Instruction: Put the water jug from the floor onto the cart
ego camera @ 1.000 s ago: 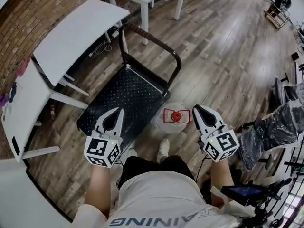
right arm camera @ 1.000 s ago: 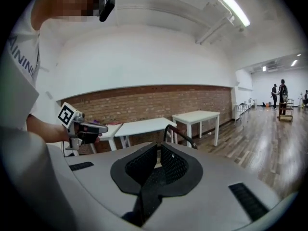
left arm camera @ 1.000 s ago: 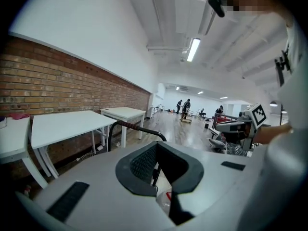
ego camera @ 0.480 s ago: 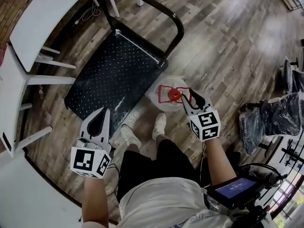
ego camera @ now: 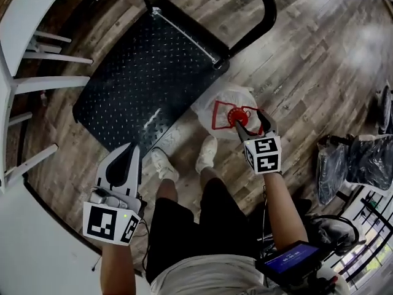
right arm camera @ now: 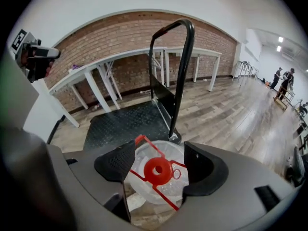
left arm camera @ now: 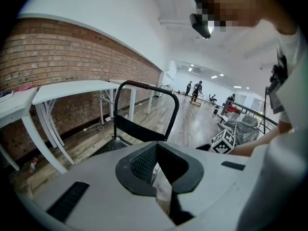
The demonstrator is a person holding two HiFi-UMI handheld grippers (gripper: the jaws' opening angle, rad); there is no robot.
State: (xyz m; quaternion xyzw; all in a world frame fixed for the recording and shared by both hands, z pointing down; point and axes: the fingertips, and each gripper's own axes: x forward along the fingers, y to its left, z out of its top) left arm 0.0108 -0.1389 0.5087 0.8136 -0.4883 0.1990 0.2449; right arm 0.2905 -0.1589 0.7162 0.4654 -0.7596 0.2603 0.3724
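The clear water jug [ego camera: 228, 103] with its red cap [ego camera: 234, 114] and red handle stands on the wood floor by the near right corner of the black cart [ego camera: 141, 72]. My right gripper [ego camera: 252, 120] hangs just above the jug's top, jaws opening. In the right gripper view the red cap [right arm camera: 158, 170] shows in the gap between the right gripper's [right arm camera: 159, 146] pads, and nothing presses on it. My left gripper [ego camera: 130, 150] is shut and empty, low at the left, off the cart's near edge. The left gripper [left arm camera: 156, 146] points toward the cart's handle [left arm camera: 159, 100].
The cart's black push handle [ego camera: 265, 14] rises at its far end, next to the jug. White tables [ego camera: 24, 17] stand left of the cart along a brick wall [right arm camera: 120, 37]. My shoes [ego camera: 206, 154] are just behind the jug. Black-wrapped chairs [ego camera: 362, 161] sit at the right.
Both grippers have come down. The right one dropped over the jug's cap and its jaws went from shut to wide apart. The left stayed shut.
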